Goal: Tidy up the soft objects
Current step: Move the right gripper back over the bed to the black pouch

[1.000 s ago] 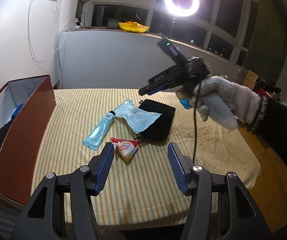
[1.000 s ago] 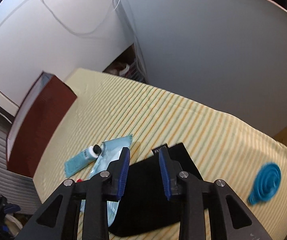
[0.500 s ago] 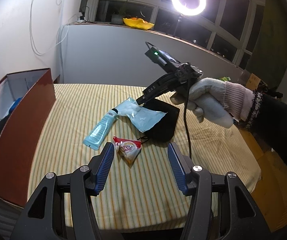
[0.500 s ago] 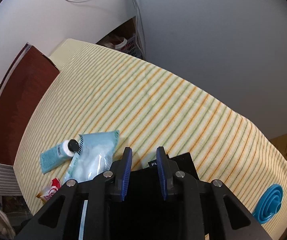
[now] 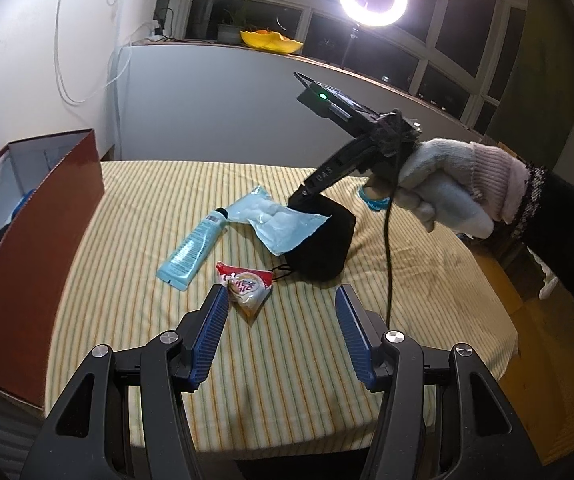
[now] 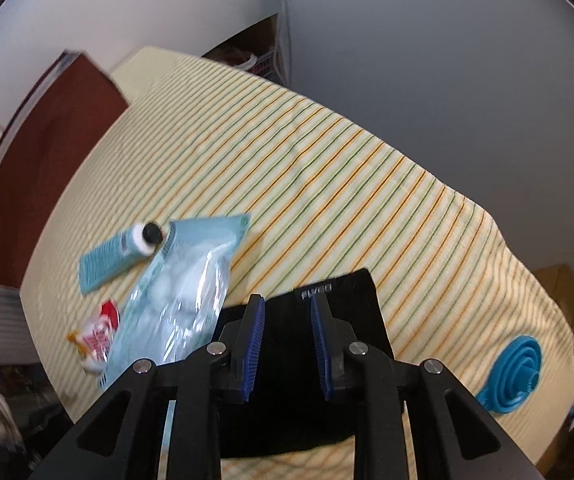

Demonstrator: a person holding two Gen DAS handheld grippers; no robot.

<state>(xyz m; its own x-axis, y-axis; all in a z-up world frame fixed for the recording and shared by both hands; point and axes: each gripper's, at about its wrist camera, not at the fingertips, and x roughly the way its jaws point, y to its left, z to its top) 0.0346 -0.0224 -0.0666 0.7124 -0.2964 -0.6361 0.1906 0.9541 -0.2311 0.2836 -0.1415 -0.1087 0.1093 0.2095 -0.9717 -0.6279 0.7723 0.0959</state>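
A black pouch [image 5: 323, 248] lies mid-table on the striped cloth [image 5: 287, 360], with a pale blue cotton packet [image 5: 279, 222] resting partly on it. A blue tube [image 5: 193, 250] and a red-and-white snack packet [image 5: 247, 284] lie beside them. My right gripper [image 6: 287, 320], held by a gloved hand [image 5: 443, 188], hovers over the pouch's [image 6: 327, 360] far edge, jaws partly open and empty. My left gripper [image 5: 283, 332] is open and empty above the near table edge, just behind the snack packet.
A brown box [image 5: 35, 232] stands at the table's left edge, open at the top. A blue collapsible funnel [image 6: 515, 372] lies at the right side of the table. A grey wall runs behind the table.
The right gripper has dropped toward the black pouch and its jaws have opened a little wider. The left gripper has shifted slightly forward.
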